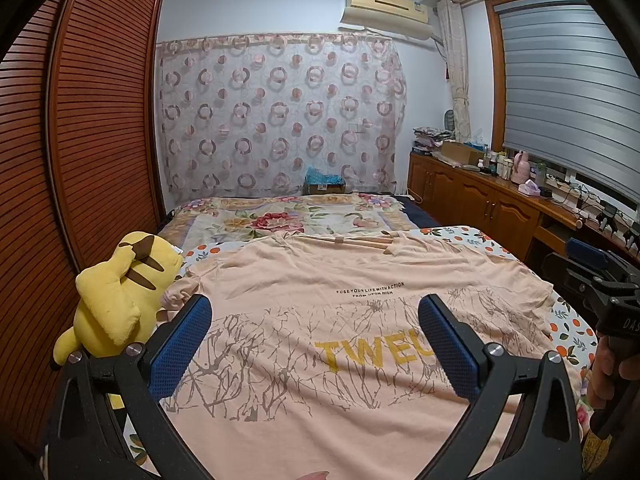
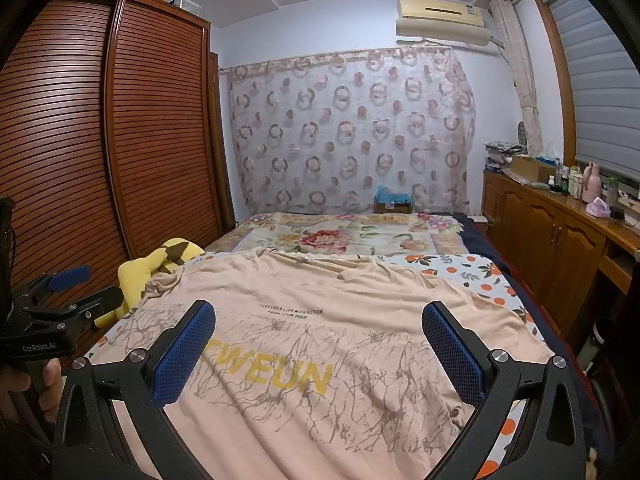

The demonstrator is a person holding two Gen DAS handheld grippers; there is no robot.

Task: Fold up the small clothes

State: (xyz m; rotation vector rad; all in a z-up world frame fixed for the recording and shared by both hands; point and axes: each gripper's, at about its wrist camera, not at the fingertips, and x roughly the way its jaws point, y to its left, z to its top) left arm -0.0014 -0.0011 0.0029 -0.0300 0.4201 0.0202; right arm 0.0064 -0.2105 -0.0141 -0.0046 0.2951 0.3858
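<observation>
Left wrist view: left gripper [image 1: 314, 312] w/ jaws wide apart, nothing between them, hovering over the peach T-shirt [image 1: 360, 280] spread flat on the bed [image 1: 568, 312]. Yellow plush toy [image 1: 120, 288] sits at the shirt's left edge.

Right wrist view: right gripper [image 2: 318, 320] also spread wide, empty, above the same T-shirt [image 2: 320, 288]; left gripper at far left.

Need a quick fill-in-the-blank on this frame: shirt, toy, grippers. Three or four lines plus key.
1. The T-shirt lies spread flat on the ___.
2. The large letters printed on it are ___ in colour.
3. The plush toy sits at the shirt's ___ side in both views.
4. The left gripper and right gripper both have ___ jaws.

Missing words: bed; yellow; left; open
</observation>
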